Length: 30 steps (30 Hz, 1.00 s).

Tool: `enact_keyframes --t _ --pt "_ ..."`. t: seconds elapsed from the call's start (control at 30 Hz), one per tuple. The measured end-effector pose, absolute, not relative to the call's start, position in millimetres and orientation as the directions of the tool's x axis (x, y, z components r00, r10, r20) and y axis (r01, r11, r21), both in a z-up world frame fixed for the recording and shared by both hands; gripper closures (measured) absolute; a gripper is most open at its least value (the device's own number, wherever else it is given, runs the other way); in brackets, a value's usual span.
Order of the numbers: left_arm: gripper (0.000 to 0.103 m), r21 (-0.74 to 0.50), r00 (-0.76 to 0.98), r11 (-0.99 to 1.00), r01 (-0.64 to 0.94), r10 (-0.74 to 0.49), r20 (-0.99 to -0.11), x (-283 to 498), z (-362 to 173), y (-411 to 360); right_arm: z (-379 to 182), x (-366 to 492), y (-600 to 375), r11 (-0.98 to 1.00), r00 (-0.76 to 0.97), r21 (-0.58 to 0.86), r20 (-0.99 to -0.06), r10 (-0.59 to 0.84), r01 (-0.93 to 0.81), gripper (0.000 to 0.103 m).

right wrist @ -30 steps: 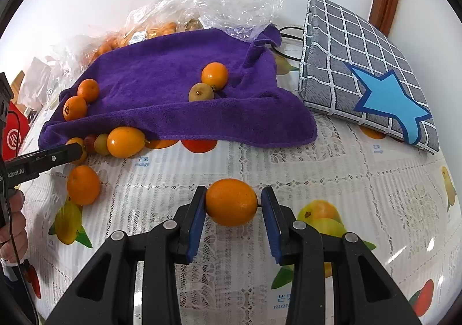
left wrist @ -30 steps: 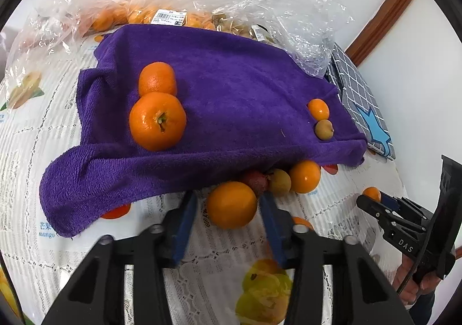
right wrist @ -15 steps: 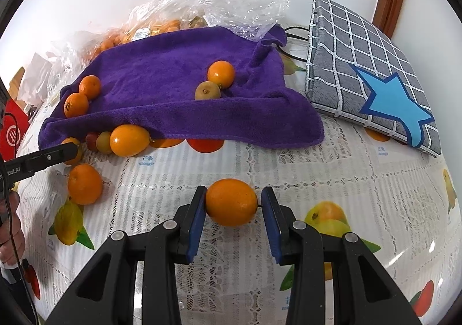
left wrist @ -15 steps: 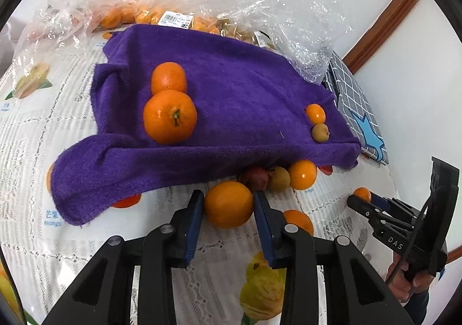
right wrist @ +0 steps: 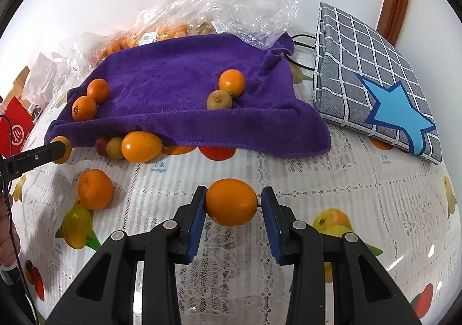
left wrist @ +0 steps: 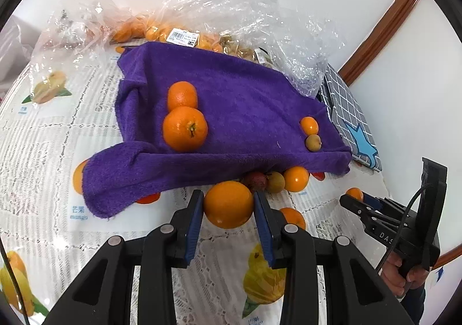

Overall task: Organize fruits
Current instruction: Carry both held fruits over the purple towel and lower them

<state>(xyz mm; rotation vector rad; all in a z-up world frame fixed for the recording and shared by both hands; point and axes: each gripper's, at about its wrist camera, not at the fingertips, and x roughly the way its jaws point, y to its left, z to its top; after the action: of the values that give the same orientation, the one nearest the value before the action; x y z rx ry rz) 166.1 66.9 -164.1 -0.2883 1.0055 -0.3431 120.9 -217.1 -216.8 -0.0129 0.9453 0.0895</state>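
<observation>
My left gripper (left wrist: 228,206) is shut on an orange (left wrist: 228,204), held just in front of the purple towel (left wrist: 231,105). My right gripper (right wrist: 232,203) is shut on a smaller orange (right wrist: 231,202) above the tablecloth, in front of the towel (right wrist: 187,88). Two mandarins (left wrist: 184,128) lie on the towel's left side. A small orange (left wrist: 309,125) and a brown longan (left wrist: 313,142) lie on its right side. Several fruits (right wrist: 141,146) sit at the towel's front edge, and one orange (right wrist: 94,188) lies loose on the cloth.
Clear plastic bags of fruit (left wrist: 184,33) lie behind the towel against the wall. A grey checked pouch with a blue star (right wrist: 375,88) lies at the right. A red box (right wrist: 16,125) stands at the far left. The fruit-print tablecloth (right wrist: 332,180) covers the table.
My left gripper has closed on its orange and lifted it toward the towel's front edge. My right gripper has moved a little closer to the towel, still holding its orange.
</observation>
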Motion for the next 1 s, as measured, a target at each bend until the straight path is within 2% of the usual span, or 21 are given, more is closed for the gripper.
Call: enact_keyframes --t 0.6,1.0 --pt "0.069 -0.387 0.555 0.912 0.137 -0.394 -0.732 160 -137 80 -196 124 -212 0.993 0.626 0.041 -0.773 0.099 -0.107 0.065" --pt "0.069 -0.374 0.573 0.921 0.113 -0.368 -0.732 197 -129 84 -184 157 -215 0.992 0.662 0.021 -0.742 0.1 -0.126 0.065"
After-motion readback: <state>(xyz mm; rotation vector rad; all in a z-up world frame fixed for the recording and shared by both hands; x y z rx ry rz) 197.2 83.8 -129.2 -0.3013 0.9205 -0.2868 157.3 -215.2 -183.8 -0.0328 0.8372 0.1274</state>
